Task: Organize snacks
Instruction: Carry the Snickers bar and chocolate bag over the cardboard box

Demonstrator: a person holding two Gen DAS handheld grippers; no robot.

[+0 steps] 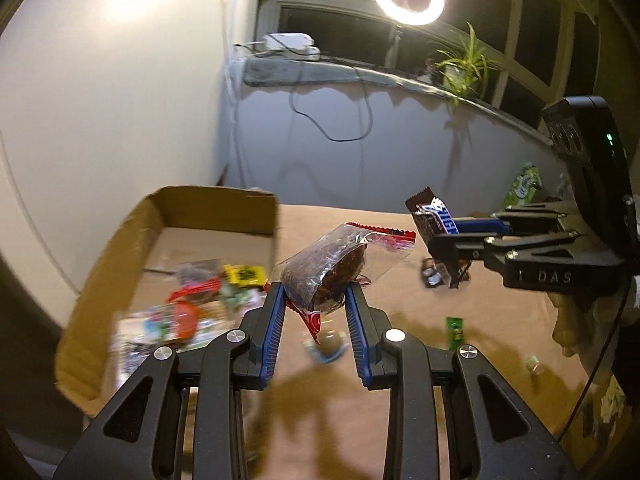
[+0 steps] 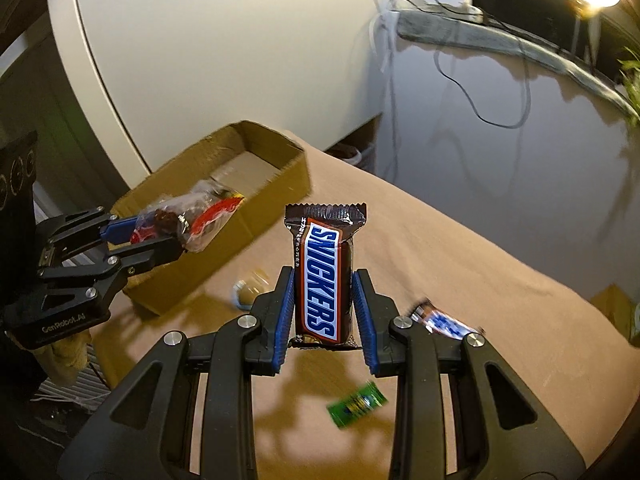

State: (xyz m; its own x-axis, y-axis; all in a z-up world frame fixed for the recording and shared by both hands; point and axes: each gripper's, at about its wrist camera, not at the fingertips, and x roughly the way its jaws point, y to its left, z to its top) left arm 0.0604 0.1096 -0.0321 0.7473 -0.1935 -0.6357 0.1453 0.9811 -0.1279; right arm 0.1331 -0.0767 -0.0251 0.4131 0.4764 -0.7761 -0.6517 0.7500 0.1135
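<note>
My left gripper (image 1: pixel 316 292) is shut on a clear packet with a dark brown snack and red trim (image 1: pixel 328 268), held above the table just right of the open cardboard box (image 1: pixel 216 208). The box holds several snack packets (image 1: pixel 188 304). My right gripper (image 2: pixel 323 280) is shut on an upright Snickers bar (image 2: pixel 322 276). In the left wrist view the right gripper (image 1: pixel 444 244) holds that bar (image 1: pixel 434 220) in the air at right. In the right wrist view the left gripper (image 2: pixel 176 240) holds its packet (image 2: pixel 188 220) over the box's near wall (image 2: pixel 208 264).
On the tan tablecloth (image 2: pixel 480 264) lie a second Snickers bar (image 2: pixel 444 322), a small green packet (image 2: pixel 356 402) and a small round wrapped sweet (image 2: pixel 250 290). A green packet (image 1: pixel 522 186) stands at the table's far right. A wall and window sill are behind.
</note>
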